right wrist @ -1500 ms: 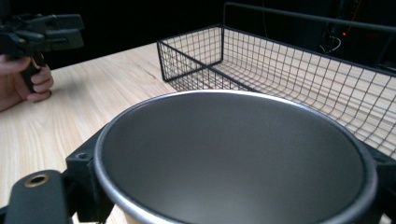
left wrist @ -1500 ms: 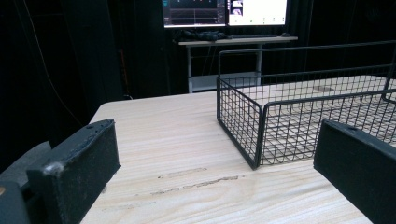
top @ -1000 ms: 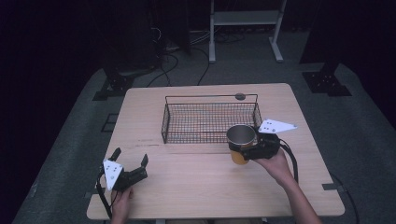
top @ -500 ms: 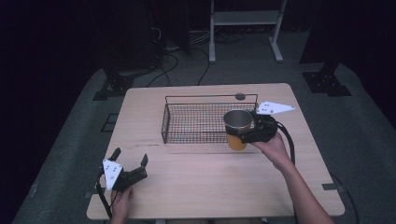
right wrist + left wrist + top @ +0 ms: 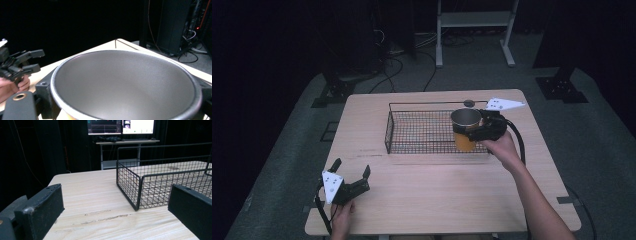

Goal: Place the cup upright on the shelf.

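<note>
Nearest the person, well apart from the wire basket (image 5: 432, 131), the left gripper (image 5: 353, 176) rests on the table (image 5: 437, 200) with its jaws spread and empty. Farther off, the right gripper (image 5: 473, 130) pinches an orange cup (image 5: 464, 131) with a grey inside, held above the basket's right end.

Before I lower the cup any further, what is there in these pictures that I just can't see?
- Right gripper view: the steel-lined orange cup hides the black wire basket floor beneath, and its base is cut off by the bottom edge.
- High view: whether the cup touches the basket is unclear; the right gripper and the angle hide it.
- High view: the small dark round thing behind the basket is too small to identify.
- Left gripper view: the basket's right end is cut off.
</note>
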Tool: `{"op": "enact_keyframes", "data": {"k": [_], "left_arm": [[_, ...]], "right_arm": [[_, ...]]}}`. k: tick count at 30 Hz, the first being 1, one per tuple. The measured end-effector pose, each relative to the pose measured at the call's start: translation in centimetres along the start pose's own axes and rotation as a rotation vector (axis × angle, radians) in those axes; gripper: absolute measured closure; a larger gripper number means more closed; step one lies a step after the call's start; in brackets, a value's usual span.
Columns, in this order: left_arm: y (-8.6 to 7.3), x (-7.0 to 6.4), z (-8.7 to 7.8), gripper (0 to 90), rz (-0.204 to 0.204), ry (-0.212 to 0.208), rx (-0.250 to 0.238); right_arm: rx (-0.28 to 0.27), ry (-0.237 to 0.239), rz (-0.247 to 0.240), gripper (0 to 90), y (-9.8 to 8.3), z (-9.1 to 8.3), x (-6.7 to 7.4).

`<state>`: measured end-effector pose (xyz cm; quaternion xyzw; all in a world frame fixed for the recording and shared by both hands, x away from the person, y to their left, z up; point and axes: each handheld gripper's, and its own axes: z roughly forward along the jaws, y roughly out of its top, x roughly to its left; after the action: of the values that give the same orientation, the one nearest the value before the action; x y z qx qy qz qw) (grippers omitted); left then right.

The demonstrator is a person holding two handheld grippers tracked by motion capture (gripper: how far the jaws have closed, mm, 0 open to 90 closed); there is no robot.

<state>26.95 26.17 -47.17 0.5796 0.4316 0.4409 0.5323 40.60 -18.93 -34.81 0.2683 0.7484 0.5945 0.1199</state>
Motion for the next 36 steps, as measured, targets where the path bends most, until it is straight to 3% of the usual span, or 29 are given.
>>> {"op": "enact_keyframes", "data": {"k": [14,27,36], "left_arm": [[0.0,0.0,0.0,0.0,-0.003,-0.001,-0.001],[0.0,0.1,0.0,0.0,-0.005,-0.001,0.000],[0.0,0.1,0.0,0.0,-0.007,-0.002,-0.002]], "right_arm": [[0.019,-0.002,0.006,11.6,1.9,2.3,-2.5],[0.018,0.025,0.012,11.6,2.2,4.3,-4.0],[0.063,0.031,0.002,11.6,2.1,6.3,-4.6]]}}
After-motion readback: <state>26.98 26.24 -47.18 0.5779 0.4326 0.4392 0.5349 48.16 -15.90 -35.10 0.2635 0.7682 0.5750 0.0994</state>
